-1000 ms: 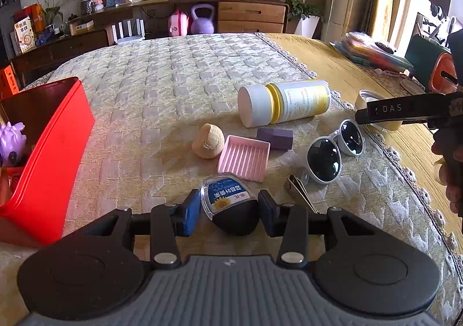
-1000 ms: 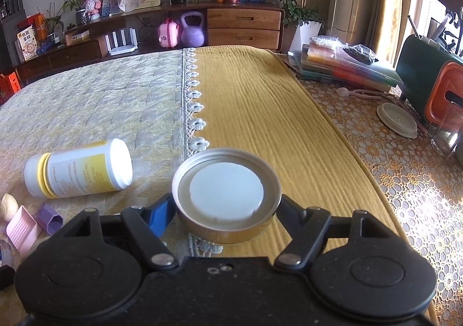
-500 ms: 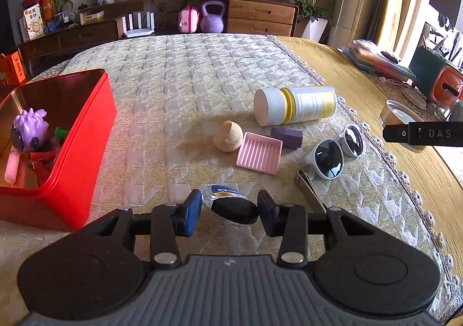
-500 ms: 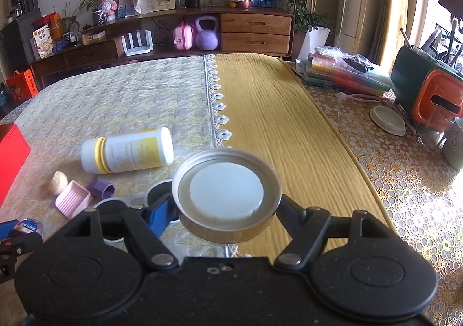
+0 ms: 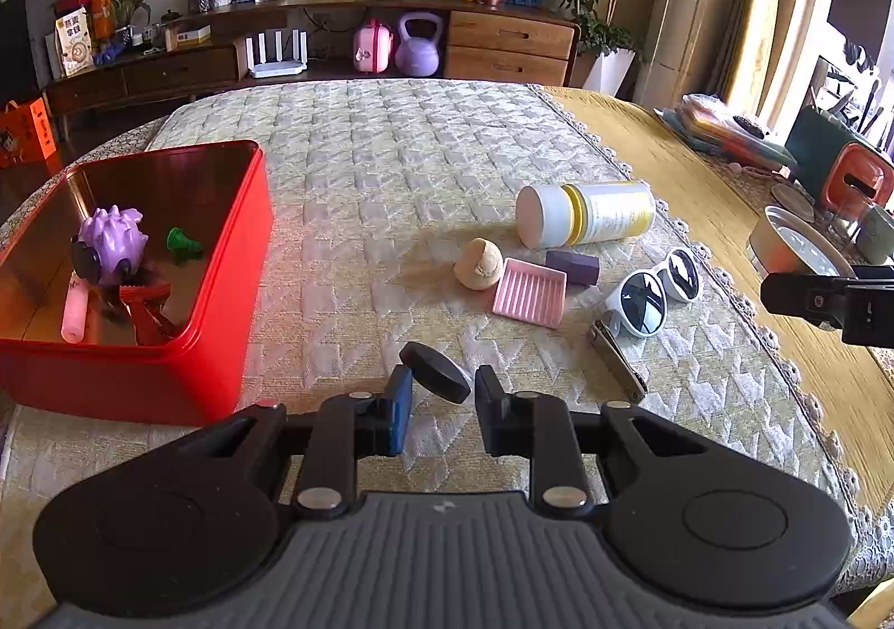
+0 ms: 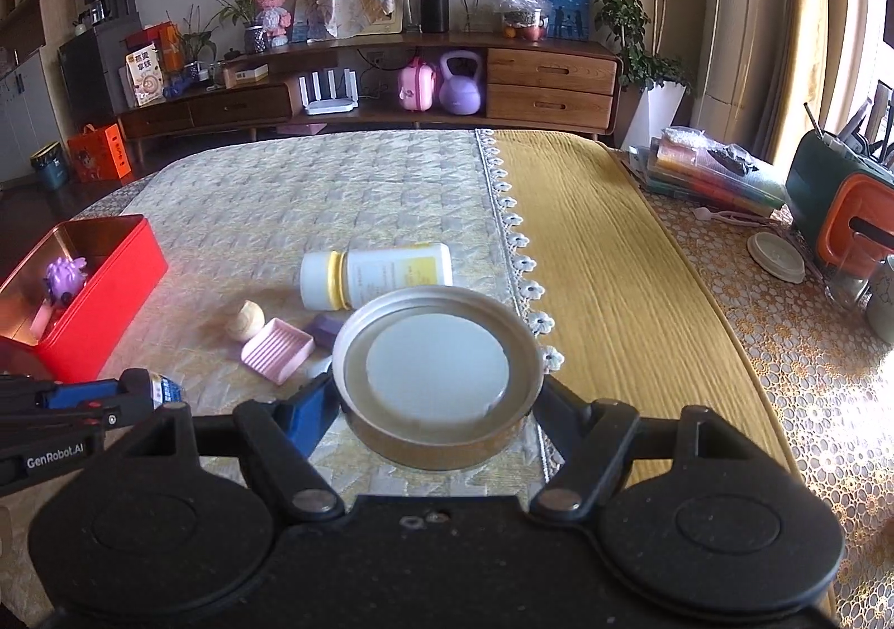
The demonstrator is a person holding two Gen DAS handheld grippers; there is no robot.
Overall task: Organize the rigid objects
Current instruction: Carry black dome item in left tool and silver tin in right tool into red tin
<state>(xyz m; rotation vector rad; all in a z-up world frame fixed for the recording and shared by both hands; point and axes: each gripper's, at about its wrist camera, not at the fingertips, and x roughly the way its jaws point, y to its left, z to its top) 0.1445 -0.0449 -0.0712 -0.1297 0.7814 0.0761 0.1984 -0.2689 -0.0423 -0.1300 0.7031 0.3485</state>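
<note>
My left gripper (image 5: 441,389) hangs above the quilted cloth, just right of the red tin box (image 5: 234,294). Its jaws are closing on a small black container (image 5: 438,372) with a blue label, which lies tilted between the pads with its dark round end facing me. In the right wrist view the same container (image 6: 165,389) shows at the left gripper's tips. My right gripper (image 6: 436,400) is shut on a round metal lid (image 6: 436,366), held off the table over the lace seam. In the left wrist view that lid (image 5: 793,249) is at the far right.
On the cloth lie a white bottle with a yellow band (image 5: 586,213), a beige shell-like lump (image 5: 478,263), a pink ribbed dish (image 5: 531,288), a purple block (image 5: 572,266), white sunglasses (image 5: 654,294) and a metal clipper (image 5: 617,361). The red box holds a purple spiky toy (image 5: 112,241) and small bits.
The left gripper rose and drew back, its jaws narrowed, and the container turned so that its label is hidden. The right gripper carried the lid up and leftward.
</note>
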